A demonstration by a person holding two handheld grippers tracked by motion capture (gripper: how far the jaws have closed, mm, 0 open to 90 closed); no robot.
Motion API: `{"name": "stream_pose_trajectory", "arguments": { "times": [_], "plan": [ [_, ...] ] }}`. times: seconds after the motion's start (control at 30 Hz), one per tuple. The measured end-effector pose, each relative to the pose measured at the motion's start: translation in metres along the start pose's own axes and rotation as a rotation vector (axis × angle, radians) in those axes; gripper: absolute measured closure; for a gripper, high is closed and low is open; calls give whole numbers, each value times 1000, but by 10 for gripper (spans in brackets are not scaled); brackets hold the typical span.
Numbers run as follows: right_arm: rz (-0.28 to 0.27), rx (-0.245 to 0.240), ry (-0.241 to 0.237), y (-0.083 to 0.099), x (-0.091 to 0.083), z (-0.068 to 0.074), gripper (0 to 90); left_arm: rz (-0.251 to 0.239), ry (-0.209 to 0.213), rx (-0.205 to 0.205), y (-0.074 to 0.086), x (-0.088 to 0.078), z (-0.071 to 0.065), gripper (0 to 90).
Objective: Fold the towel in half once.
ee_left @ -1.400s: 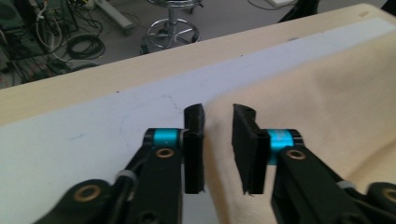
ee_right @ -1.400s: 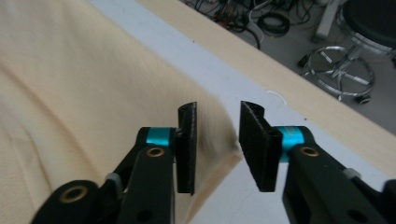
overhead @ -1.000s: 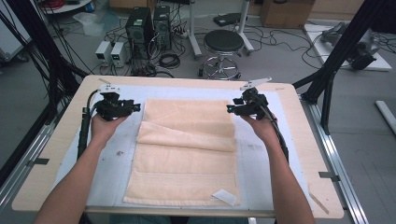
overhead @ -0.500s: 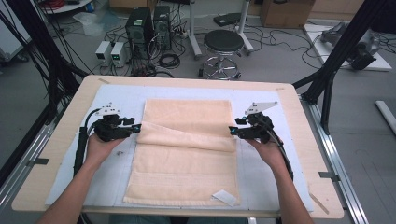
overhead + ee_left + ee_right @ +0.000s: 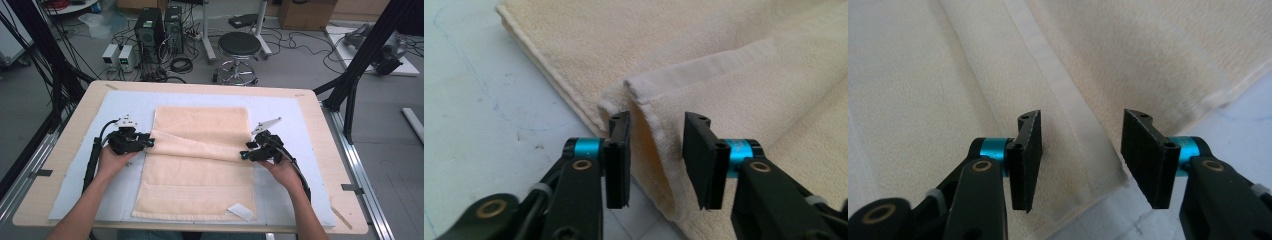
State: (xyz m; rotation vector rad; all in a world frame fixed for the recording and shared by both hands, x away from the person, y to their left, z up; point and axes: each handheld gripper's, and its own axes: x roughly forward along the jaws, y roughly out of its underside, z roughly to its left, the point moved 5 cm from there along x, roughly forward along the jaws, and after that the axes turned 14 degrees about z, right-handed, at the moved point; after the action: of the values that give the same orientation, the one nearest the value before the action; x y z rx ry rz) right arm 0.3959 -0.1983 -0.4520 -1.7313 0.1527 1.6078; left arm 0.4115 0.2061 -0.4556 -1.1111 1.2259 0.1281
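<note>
At centre frame in the high view lay the towel (image 5: 200, 165), cream terry, rectangular, hemmed, on the pale blue mat (image 5: 125, 107). Had sunk from above to its folded edge: left gripper (image 5: 656, 150), just been closing around the raised corner, not yet pinched; right gripper (image 5: 1080, 150), spread apart over the hem. Ready for grasping, likely.

Both grippers (image 5: 150, 142) (image 5: 243, 154) black w/ cyan collars, brass screws, ribbed pads, black cables, bare forearms
</note>
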Motion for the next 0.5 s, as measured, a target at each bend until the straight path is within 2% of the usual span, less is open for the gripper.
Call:
{"name": "stream_pose_trajectory", "arguments": {
  "times": [0.1,0.2,0.33,0.4,0.5],
  "plan": [
    [14,20,-22,3,3,-2,594,7,10,6,0,1,-1,764],
    [26,14,-33,5,5,-2,726,4,20,16,0,-1,-3,855],
    [-26,7,-49,10,2,1,810,-6,35,26,0,-7,-5,873],
    [-46,18,-64,12,0,2,824,-18,45,28,0,-11,-6,876],
    [-74,6,-51,13,-8,6,834,-49,50,43,0,-20,-12,877]
  ]
}}
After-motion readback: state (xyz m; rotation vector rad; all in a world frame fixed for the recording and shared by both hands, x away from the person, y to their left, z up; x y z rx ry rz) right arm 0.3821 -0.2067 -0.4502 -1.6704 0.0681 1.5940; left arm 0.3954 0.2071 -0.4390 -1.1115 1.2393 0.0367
